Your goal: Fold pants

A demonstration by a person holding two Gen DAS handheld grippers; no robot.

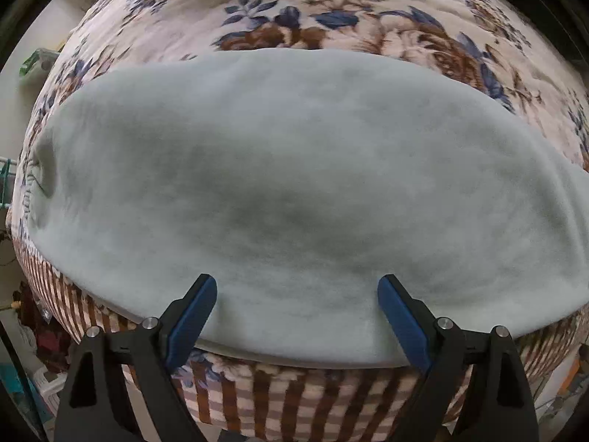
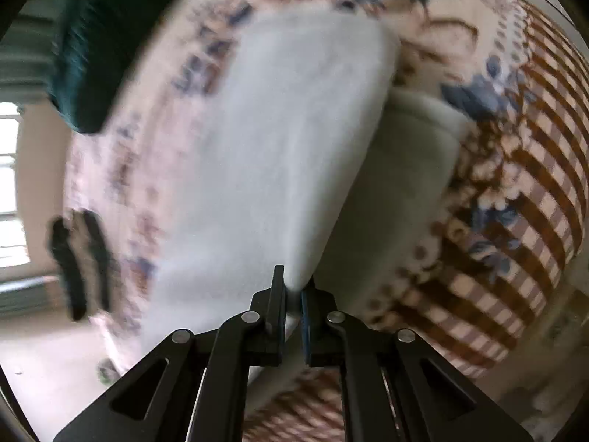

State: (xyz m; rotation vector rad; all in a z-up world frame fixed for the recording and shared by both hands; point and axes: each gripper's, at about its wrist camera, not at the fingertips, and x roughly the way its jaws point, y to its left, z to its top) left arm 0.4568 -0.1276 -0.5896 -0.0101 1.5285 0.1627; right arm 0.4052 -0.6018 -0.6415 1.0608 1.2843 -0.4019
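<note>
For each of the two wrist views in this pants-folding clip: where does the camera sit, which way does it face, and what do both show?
Left wrist: on the left gripper, looking down onto the pale pants spread on the floral blanket; its own two fingers stand wide apart.
Right wrist: on the right gripper, angled down along the pants; its fingers pinch a fabric edge; blurred.
Shared: pants and blanket.

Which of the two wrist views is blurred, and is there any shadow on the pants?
Right wrist view: heavy motion smear across the pale pants and floral blanket; only the right gripper, shut on the fabric, is sharp. Left wrist view: sharp, fisheye-bowed, with a soft dark shadow mid-pants above the open left gripper.
</note>
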